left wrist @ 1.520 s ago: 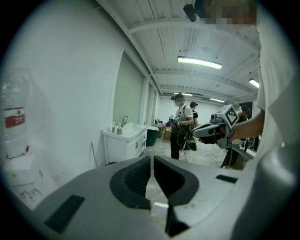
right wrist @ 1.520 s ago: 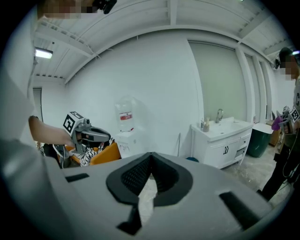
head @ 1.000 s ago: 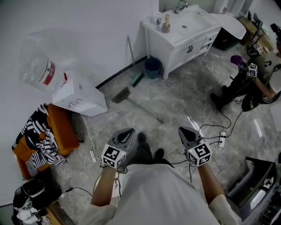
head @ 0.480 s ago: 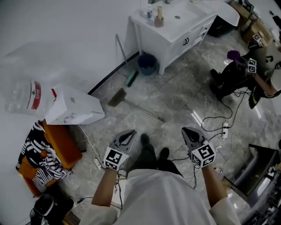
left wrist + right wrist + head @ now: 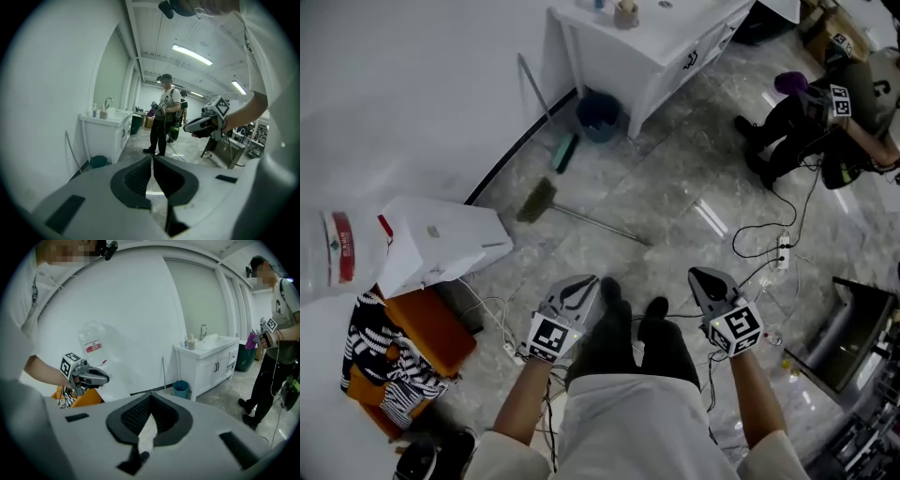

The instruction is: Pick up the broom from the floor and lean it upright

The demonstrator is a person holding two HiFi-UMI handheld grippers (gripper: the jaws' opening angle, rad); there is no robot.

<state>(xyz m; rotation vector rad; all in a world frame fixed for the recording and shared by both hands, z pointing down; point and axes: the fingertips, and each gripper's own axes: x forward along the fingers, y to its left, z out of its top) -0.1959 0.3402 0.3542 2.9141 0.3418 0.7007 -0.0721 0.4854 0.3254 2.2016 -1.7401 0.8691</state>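
Note:
The broom (image 5: 581, 221) lies flat on the marble floor, its dark brush head toward the wall and its thin handle running right toward me. Both grippers hover in front of my waist, well short of the broom and above my shoes. My left gripper (image 5: 587, 280) is shut with nothing between its jaws; in its own view the left gripper's (image 5: 153, 158) pads meet. My right gripper (image 5: 700, 275) is likewise shut and empty, and the right gripper's (image 5: 150, 395) pads touch. Neither gripper view shows the broom.
A green-headed brush (image 5: 563, 152) leans on the wall beside a blue bucket (image 5: 599, 114) and a white sink cabinet (image 5: 643, 49). A white box (image 5: 441, 240) and an orange stool (image 5: 431, 330) stand at left. Cables with a power strip (image 5: 783, 253) lie at right. A person (image 5: 825, 112) stands beyond.
The head view has shifted forward and down, so the broom sits nearer the middle and the cabinet slides to the top edge. Both grippers stay shut and hang lower, over my shoes.

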